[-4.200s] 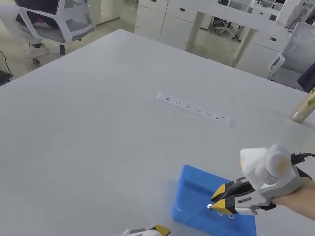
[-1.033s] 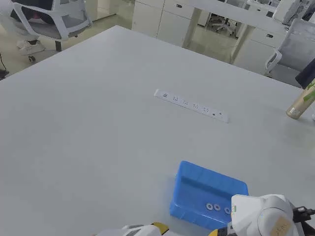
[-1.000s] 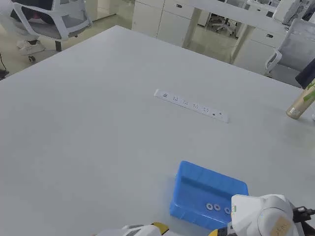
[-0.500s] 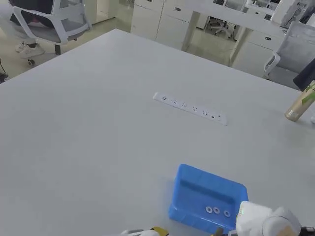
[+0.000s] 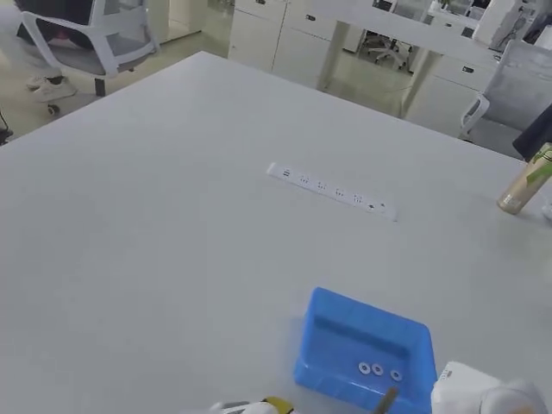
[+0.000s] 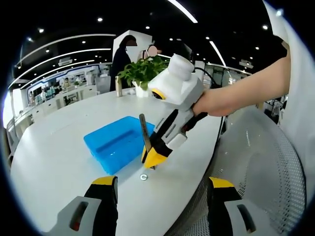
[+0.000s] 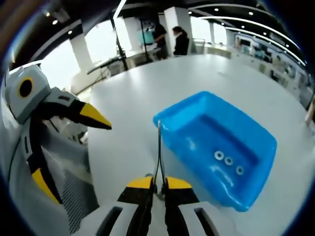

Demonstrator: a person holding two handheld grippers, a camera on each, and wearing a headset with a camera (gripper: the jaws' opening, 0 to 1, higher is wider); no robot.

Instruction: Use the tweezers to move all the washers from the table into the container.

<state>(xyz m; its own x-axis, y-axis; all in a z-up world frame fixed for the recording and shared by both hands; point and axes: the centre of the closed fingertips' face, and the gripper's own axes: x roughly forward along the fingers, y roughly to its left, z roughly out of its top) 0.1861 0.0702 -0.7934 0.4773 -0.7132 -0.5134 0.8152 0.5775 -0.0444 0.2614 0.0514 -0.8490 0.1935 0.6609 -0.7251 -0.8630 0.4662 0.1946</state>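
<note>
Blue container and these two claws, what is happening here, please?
A person holds a claw in each hand. The right claw is shut on the tweezers, which point toward the blue container. Three washers lie inside it. One washer lies on the table close to the right claw. The left claw is open and holds nothing.

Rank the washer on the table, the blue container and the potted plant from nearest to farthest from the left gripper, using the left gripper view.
1. Washer: on the table just ahead of the left gripper, by the tweezers.
2. Blue container: behind the washer, toward the left.
3. Potted plant: farthest, at the table's far end.
</note>
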